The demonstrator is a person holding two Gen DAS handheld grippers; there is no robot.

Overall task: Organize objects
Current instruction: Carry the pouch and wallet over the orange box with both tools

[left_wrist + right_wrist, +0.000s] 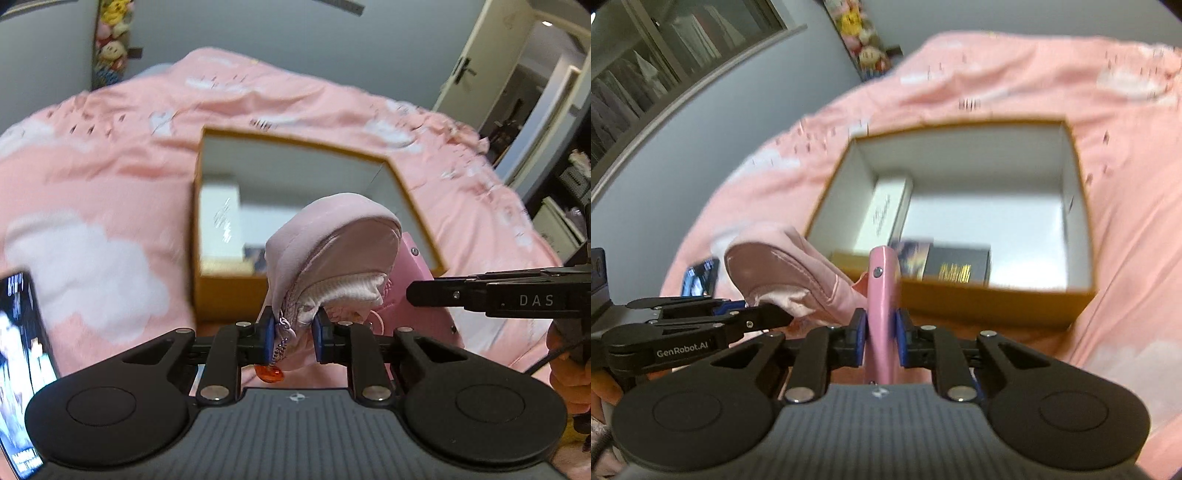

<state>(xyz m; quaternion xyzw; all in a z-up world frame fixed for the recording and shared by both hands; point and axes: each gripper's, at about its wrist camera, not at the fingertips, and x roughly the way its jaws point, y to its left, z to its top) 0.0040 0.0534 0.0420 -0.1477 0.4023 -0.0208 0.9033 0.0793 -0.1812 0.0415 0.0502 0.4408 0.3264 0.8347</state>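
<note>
Above the bed (pixel 1126 184), before the box (pixel 997 299), left tool (pixel 293 334) pinches the soft, floppy pouch (pixel 332 236) at its zipper edge; right tool (pixel 881 332) clamps the stiff pink case (pixel 882 295).

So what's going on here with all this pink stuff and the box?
A person is tidying things on a bed with a pair of hand-held tongs. The left tongs are clamped on a soft pink zip pouch; the right tongs are clamped on a flat, hard pink item, what exactly is unclear. Both are held up just in front of an open cardboard box on the pink bedspread, which already holds a few small boxes. Neither item is in yet.
</note>
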